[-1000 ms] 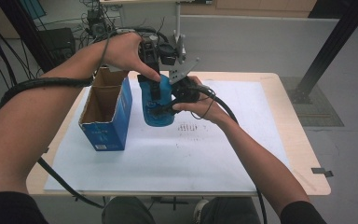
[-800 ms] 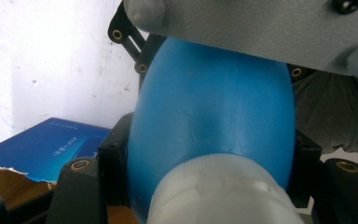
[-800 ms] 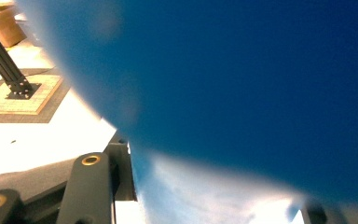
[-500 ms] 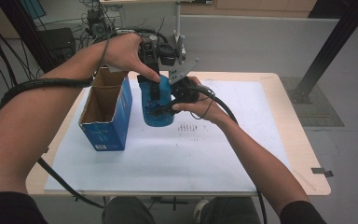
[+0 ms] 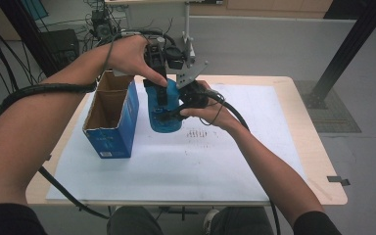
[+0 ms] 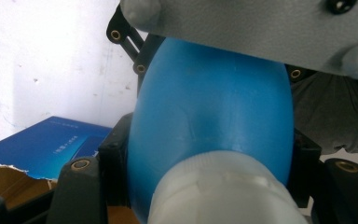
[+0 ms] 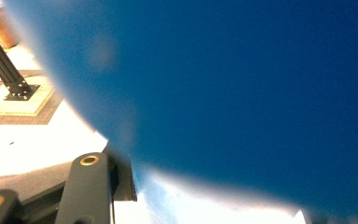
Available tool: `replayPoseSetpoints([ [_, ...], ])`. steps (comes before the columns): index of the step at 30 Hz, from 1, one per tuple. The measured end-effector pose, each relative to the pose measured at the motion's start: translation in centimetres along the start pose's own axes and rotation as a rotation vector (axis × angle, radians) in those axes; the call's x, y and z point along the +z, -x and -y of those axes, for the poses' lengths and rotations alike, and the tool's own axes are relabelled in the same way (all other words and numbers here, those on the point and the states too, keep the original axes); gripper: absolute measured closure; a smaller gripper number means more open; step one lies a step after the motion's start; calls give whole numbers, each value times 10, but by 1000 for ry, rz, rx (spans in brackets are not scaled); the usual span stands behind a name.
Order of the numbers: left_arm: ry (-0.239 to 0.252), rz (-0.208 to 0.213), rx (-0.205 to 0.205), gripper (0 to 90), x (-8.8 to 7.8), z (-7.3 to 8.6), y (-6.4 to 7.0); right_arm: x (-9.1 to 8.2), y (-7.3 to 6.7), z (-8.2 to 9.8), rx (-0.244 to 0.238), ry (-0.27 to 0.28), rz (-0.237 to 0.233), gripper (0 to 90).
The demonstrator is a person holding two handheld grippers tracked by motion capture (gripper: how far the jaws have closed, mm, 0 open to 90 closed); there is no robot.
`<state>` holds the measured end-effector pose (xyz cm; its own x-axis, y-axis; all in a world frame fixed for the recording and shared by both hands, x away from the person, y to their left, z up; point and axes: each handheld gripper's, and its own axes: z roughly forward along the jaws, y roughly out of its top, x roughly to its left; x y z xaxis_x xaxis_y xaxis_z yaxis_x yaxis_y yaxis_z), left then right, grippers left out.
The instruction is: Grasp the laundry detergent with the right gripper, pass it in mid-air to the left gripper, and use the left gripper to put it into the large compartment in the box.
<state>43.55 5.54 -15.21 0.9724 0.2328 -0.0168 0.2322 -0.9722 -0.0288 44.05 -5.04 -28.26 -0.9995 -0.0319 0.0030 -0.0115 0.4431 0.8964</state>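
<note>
A blue bottle with a white cap stands upright just right of the box; I cannot tell if its base rests on the sheet. My left gripper comes down from above and is shut on the bottle's upper part, with a black jaw pressed to each side of the bottle. My right gripper reaches in from the right, level, and is shut on the bottle's body. In the right gripper view the bottle lies very close, and one finger shows at the lower left.
An open blue cardboard box stands on end left of the bottle, its torn edge also in the left gripper view. A white sheet covers the wooden table. A black post and cables lie beyond the far edge.
</note>
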Motion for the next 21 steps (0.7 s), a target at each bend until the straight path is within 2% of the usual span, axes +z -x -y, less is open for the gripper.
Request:
replayPoseSetpoints([
  [21,5,-6,0,368,-1,-1,1,-1,0,0,10,12,-2,404],
])
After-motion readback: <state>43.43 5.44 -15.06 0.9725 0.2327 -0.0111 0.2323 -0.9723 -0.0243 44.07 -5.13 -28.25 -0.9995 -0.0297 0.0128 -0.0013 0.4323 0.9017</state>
